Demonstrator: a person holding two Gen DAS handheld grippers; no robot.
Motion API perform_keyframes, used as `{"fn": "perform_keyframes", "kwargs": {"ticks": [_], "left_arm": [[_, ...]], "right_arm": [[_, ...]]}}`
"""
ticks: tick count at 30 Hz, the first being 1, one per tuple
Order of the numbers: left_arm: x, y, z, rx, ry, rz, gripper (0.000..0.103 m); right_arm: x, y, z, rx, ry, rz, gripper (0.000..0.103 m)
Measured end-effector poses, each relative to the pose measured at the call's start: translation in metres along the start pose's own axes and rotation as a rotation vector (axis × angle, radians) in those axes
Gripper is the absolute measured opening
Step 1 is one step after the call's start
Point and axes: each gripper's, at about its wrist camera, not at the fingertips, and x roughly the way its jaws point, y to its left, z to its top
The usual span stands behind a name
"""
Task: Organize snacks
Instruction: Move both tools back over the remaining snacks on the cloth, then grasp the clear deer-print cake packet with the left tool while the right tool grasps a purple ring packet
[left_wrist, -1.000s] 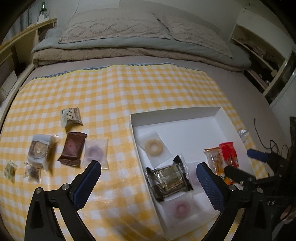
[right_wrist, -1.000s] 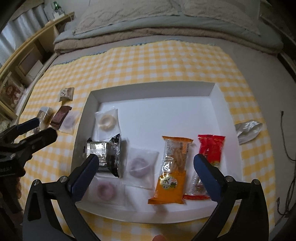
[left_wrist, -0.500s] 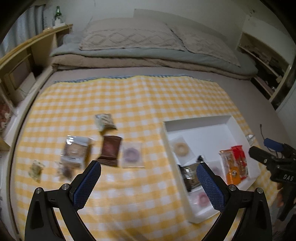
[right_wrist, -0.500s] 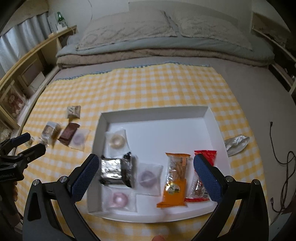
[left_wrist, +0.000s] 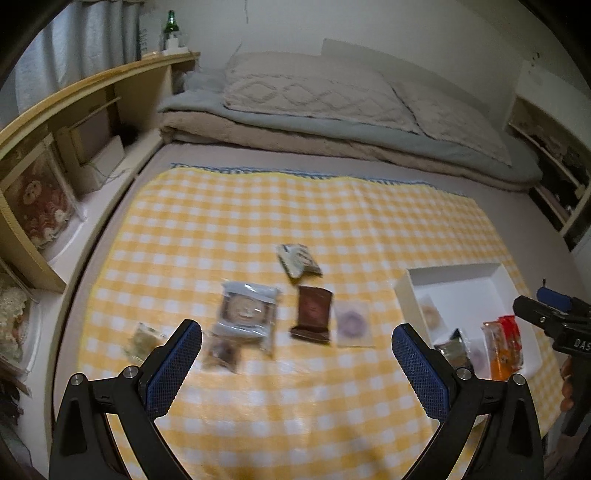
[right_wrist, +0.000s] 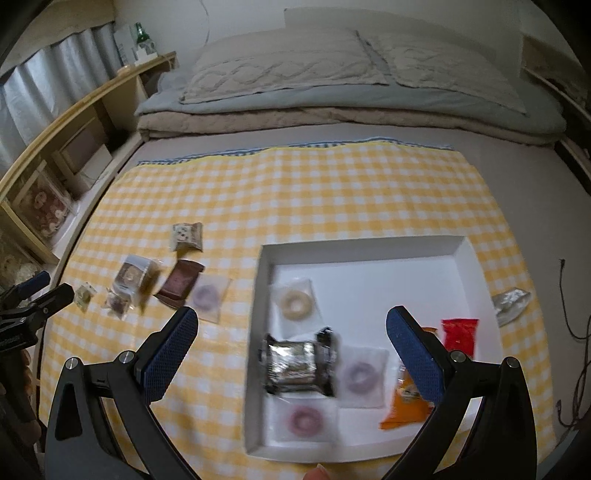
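**Over the checked cloth, both tools pulled back and spread wide**

Above the yellow checked cloth (left_wrist: 295, 206) on the bed, the left tool (left_wrist: 295, 354) now hangs farther from the white tray (right_wrist: 469, 258) than a second ago: then the tray filled the right half of its view, now it sits small at the right edge, and the loose snacks lie ahead of the spread fingers. The right tool (right_wrist: 291, 338) has also drawn back and higher, so the whole tray and the loose row both fit in its view. Both tools are released and grip nothing.

Inside the tray lie a pale ring snack (right_wrist: 293, 303), a silver-and-black packet (right_wrist: 297, 363), a purple ring snack (right_wrist: 360, 374), a pink ring snack (right_wrist: 304, 421), an orange packet (right_wrist: 404, 400) and a red packet (right_wrist: 458, 334). The far half of the tray is bare.

Outside it on the cloth sit a brown packet (left_wrist: 312, 314), a clear purple ring packet (left_wrist: 351, 324), a large clear cookie packet (left_wrist: 245, 312), a pale printed packet (left_wrist: 297, 260) and two small packets (left_wrist: 144, 341) at the left. A crumpled silver wrapper (right_wrist: 511, 300) lies right of the tray.

Motion blur smears the loose packets in the left view, so their print cannot be read. The right tool's finger covers part of the orange packet, and a fingertip shows at the bottom edge.
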Motion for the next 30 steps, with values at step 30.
{"fn": "perform_keyframes", "kwargs": {"ticks": [30], "left_arm": [[0.191, 0.043, 0.032, 0.059, 0.271, 0.149, 0.098]], "right_arm": [[0.197, 0.110, 0.014, 0.069, 0.383, 0.081, 0.076]]}}
